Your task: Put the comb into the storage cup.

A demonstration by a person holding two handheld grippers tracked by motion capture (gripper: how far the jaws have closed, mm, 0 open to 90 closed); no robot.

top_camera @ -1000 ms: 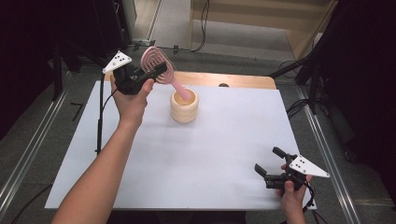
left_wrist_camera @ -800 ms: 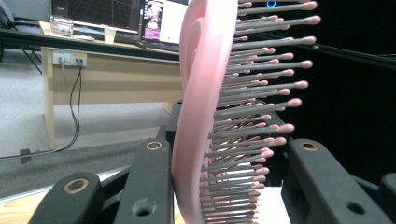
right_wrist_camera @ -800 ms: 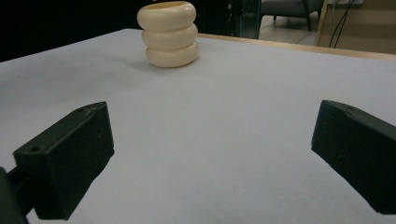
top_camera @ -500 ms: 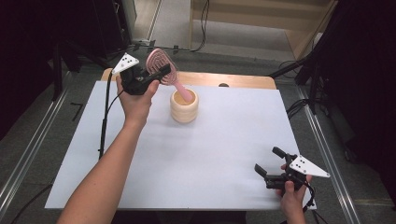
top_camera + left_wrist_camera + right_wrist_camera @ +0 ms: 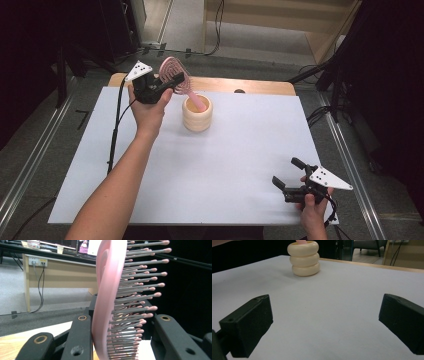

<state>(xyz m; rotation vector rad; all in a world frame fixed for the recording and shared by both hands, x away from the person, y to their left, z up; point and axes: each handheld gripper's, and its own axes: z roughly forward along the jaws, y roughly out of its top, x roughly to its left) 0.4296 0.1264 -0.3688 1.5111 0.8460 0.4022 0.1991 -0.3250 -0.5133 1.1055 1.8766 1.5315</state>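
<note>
Over table, hand-held gripper (image 5: 167,84) clamping hairbrush (image 5: 176,76)

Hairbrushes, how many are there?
1. The pink hairbrush is clamped by its head in the left gripper, with its handle down in the cream ringed holder at the table's far side.

Your right gripper (image 5: 324,327) hangs low over the white tabletop (image 5: 337,302), its two black jaws spread wide with bare surface between them. Ahead stands a cream ribbed holder (image 5: 305,258), upright, with a pink handle (image 5: 300,241) poking from its mouth. A wooden table edge (image 5: 374,266) runs behind.
</note>
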